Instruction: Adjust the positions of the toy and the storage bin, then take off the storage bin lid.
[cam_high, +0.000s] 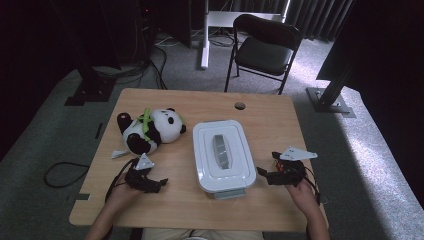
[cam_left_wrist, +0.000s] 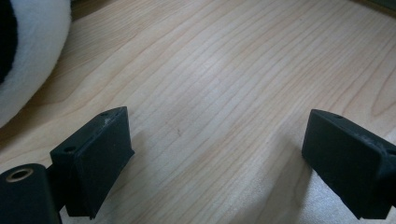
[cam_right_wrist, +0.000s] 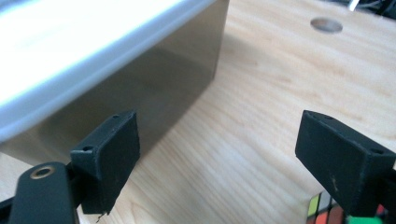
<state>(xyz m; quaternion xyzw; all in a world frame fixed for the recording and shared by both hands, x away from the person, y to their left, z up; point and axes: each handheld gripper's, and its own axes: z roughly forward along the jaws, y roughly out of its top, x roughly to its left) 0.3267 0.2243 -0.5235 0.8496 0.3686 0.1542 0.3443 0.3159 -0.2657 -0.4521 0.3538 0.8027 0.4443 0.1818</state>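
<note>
Right tongs (cam_right_wrist: 217, 158) gape beside the white box (cam_right_wrist: 116, 70).

A white lidded storage box (cam_high: 223, 155) with a grey handle recessed in its closed lid sits flat mid-surface, a plush panda (cam_high: 150, 130) lying on its back just beside it.

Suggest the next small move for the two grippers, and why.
Probably bring the right gripper left to the white lidded plastic box. Both it and the left gripper are open and empty, and the box's wall sits just beyond its jaws. The plush panda lies apart, untouched.
</note>
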